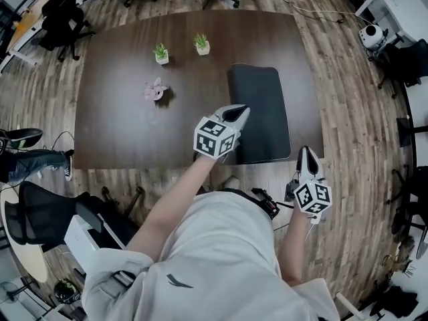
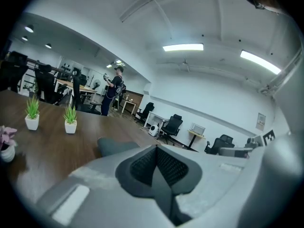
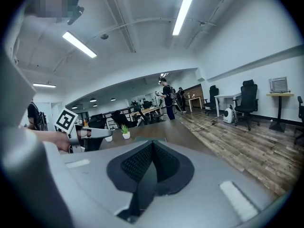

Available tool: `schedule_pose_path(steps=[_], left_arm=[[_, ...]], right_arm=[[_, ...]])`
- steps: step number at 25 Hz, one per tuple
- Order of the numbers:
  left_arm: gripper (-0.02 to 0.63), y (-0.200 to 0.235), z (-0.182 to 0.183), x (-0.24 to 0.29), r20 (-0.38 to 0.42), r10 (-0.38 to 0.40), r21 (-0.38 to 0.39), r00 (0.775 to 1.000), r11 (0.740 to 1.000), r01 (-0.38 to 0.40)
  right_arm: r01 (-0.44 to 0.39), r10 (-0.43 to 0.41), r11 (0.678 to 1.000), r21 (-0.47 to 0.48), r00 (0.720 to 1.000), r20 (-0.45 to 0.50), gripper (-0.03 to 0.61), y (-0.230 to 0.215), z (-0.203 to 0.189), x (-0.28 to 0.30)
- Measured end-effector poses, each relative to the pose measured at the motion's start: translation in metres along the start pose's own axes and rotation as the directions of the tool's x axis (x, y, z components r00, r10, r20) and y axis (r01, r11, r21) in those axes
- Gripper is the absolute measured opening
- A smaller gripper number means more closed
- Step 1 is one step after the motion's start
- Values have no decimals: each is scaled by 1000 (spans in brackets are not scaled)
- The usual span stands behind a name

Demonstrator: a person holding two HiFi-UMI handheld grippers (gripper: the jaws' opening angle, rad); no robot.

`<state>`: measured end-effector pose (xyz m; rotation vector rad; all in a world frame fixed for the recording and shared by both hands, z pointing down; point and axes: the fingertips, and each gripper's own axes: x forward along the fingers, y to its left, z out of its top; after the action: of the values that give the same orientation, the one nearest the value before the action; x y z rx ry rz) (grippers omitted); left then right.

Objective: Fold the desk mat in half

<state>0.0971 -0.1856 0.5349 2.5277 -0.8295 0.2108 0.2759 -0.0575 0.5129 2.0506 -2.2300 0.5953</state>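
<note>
Left tongs (image 1: 241, 112) closed, empty | right tongs (image 1: 307, 154) closed, empty | desk mat (image 1: 264, 102) flat, corner behind left tongs

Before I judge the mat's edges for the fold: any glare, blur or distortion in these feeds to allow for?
Head view: even light, no glare on the dark desk mat, but the fisheye bows the table edges. Left gripper view: room clear, the left gripper itself soft, corners black. Right gripper view: likewise for the right gripper, with bright ceiling strip lights overhead.
</note>
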Motion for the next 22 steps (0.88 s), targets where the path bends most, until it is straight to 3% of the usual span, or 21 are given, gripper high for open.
schedule_pose_path(steps=[3,7,13,17,22], left_arm=[[5,12,4,-19,42,31,-35,999,999,-30],[5,27,10,-49,81,83,-24,993,996,-82],[5,58,19,-114,144,202,-24,969,979,-200],[5,82,14,-168,186,302,-64,935,953,-295],[5,111,13,-230,238,434,-131,869,901,-414]], right_arm=[[-28,28,1000,-2,1000,-5,2,8,2,11],[-76,76,997,-18,997,-14,2,24,4,28],[-153,152,988,-35,988,-35,2,50,7,53],[-209,206,977,-47,977,-52,2,73,3,70],[-288,283,955,-70,956,-75,2,103,5,97]])
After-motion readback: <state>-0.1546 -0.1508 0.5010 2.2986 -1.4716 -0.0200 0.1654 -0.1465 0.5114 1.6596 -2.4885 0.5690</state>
